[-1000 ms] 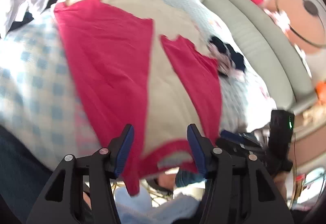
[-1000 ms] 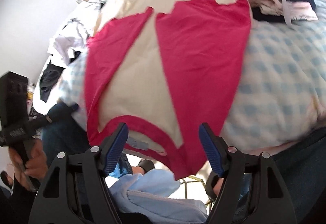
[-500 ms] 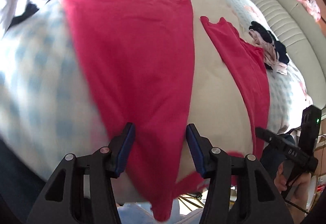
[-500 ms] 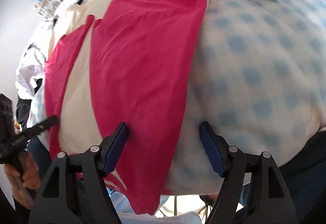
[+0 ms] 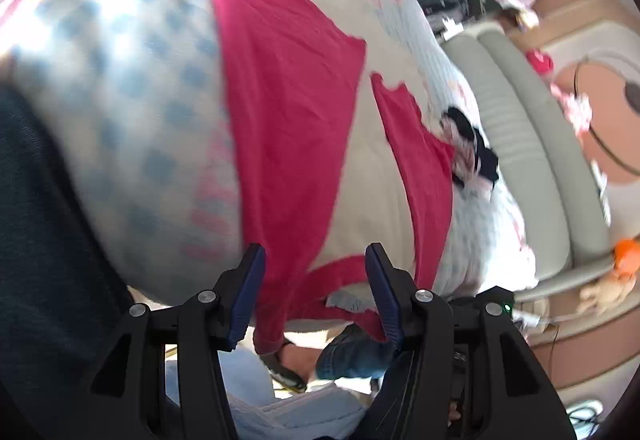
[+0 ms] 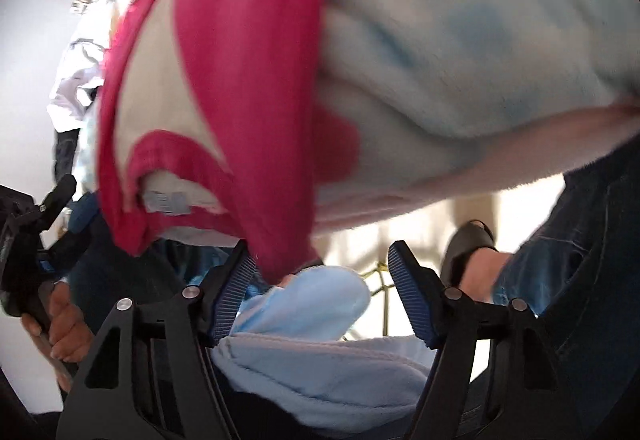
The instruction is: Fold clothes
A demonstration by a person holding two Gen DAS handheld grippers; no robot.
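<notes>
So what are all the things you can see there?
shirt: one, red and cream, spread on the bed, collar end hanging over the near edge
blanket: one, blue-and-white checked, under the shirt
dark clothes pile: one, black and pinkish, beyond the shirt
sofa: one, grey-green, behind the bed
light blue fleece: one, below the bed edge
left hand-held gripper: open, at the collar
right hand-held gripper: open, at the shirt's hanging corner

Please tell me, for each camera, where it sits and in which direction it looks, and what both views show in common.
Left wrist: sits on the left tool, looking forward along its open fingers over the red and cream garment on the checked blanket; a jeans leg shows below.
Right wrist: sits on the right tool, open, low at the blanket's edge; the left hand shows.
Shared: garment and blanket.
</notes>
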